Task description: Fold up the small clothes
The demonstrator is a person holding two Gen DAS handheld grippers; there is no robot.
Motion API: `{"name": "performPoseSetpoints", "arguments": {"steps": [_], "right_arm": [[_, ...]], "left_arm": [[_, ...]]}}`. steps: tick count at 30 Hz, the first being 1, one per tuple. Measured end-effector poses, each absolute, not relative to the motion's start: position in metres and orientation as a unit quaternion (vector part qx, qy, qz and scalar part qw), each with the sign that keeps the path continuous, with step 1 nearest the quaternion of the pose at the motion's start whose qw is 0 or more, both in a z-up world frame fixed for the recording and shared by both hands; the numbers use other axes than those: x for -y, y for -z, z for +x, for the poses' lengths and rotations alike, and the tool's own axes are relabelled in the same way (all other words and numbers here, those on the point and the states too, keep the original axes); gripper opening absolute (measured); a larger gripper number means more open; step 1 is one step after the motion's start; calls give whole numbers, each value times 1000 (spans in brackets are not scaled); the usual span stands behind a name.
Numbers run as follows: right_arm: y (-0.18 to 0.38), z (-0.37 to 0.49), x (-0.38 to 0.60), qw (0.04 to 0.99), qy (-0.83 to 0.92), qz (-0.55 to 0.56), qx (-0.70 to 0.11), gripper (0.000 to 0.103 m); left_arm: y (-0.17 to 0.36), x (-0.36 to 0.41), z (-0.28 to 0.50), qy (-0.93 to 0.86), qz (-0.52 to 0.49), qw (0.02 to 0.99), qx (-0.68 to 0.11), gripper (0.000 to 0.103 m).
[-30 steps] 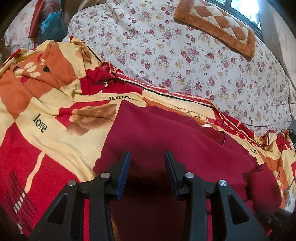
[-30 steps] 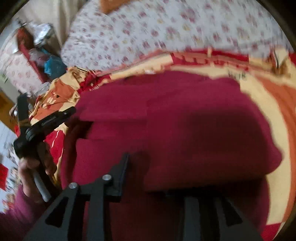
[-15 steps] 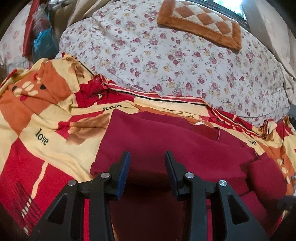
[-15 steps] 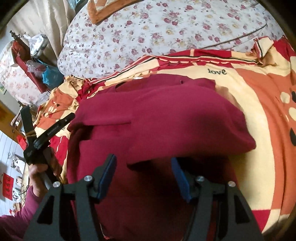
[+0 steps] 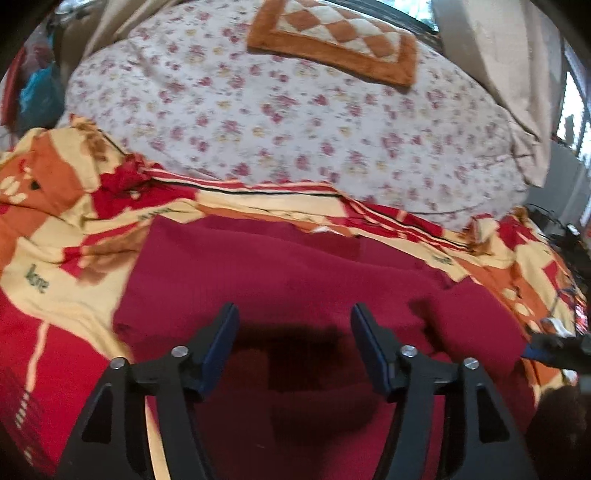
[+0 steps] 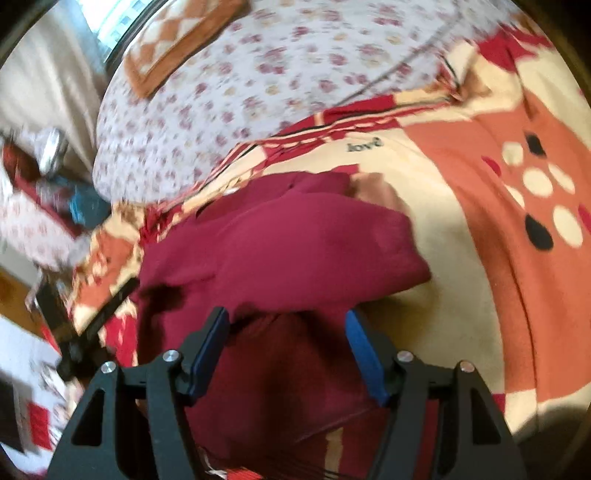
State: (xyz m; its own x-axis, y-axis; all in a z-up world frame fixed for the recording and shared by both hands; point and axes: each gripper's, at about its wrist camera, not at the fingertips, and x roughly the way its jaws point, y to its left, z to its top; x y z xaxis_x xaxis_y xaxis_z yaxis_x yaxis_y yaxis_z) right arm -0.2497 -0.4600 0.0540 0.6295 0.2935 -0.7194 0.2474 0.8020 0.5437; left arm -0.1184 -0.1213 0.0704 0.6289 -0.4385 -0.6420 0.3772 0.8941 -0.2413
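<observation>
A dark red garment (image 5: 280, 266) lies partly folded on a red, orange and cream blanket (image 5: 66, 302). My left gripper (image 5: 291, 339) is open and empty, hovering just above the garment's near edge. In the right wrist view the same garment (image 6: 280, 243) lies with a folded-over flap on top. My right gripper (image 6: 284, 347) is open and empty above the garment's near part. The left gripper's black body (image 6: 96, 325) shows at the left edge of that view.
A floral white quilt (image 5: 295, 118) covers the bed behind the blanket, with an orange checked cushion (image 5: 332, 40) on it. Clutter and a blue bag (image 5: 37, 92) sit off the bed's far left. A window (image 6: 114, 33) lies beyond.
My left gripper opened wider and drew back a little. My right gripper let go of the garment, opened and pulled away to the right, leaving the flap folded over.
</observation>
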Motion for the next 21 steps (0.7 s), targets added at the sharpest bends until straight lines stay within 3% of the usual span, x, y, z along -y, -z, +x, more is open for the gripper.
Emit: {"name": "performPoseSetpoints", "arguments": {"steps": [9, 11, 14, 17, 21], "right_arm": [[-13, -232, 505, 811, 23, 435, -390, 69], [-16, -232, 509, 821, 28, 433, -371, 48], [-37, -232, 502, 857, 38, 380, -347, 25], [-67, -236, 488, 889, 18, 335, -311, 18], [-101, -230, 448, 911, -58, 283, -295, 18]], "left_arm": [[-56, 129, -117, 240, -52, 884, -397, 44], [-56, 127, -115, 241, -60, 883, -398, 44], [-55, 122, -115, 240, -67, 884, -396, 44], [-58, 117, -114, 251, -88, 879, -395, 44], [-64, 108, -112, 260, -118, 877, -387, 44]]}}
